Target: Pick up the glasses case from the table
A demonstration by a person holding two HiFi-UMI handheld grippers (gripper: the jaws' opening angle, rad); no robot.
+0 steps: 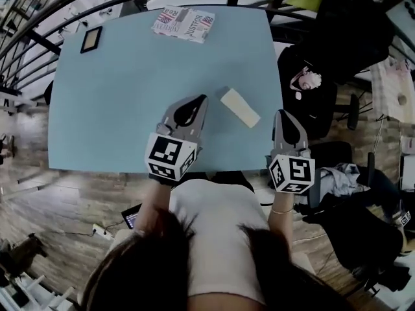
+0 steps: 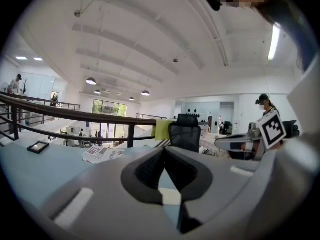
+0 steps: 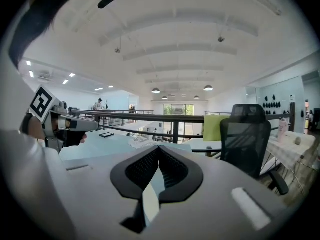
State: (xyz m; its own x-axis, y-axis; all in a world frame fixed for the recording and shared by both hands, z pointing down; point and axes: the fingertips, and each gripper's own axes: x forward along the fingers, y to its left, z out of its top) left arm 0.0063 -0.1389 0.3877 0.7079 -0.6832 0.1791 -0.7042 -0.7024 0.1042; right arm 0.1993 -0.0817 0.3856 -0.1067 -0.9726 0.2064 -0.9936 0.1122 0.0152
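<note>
The glasses case (image 1: 240, 107), a flat cream oblong, lies slanted on the light blue table (image 1: 117, 96) near its front right part. My left gripper (image 1: 203, 98) hovers just left of the case, its jaws shut and empty. At the table's right front corner, right of the case, my right gripper (image 1: 281, 113) is shut and empty too. In the left gripper view the tips (image 2: 163, 149) meet, and the case (image 2: 170, 196) shows through the gap below them. In the right gripper view the tips (image 3: 159, 147) also meet, with the case (image 3: 150, 204) showing as a pale strip behind them.
A printed magazine (image 1: 183, 23) lies at the table's far edge and a small black-framed slab (image 1: 91, 39) at its far left corner. A dark railing (image 1: 78, 8) curves round the far side. A black office chair (image 1: 305, 83) stands by the right edge.
</note>
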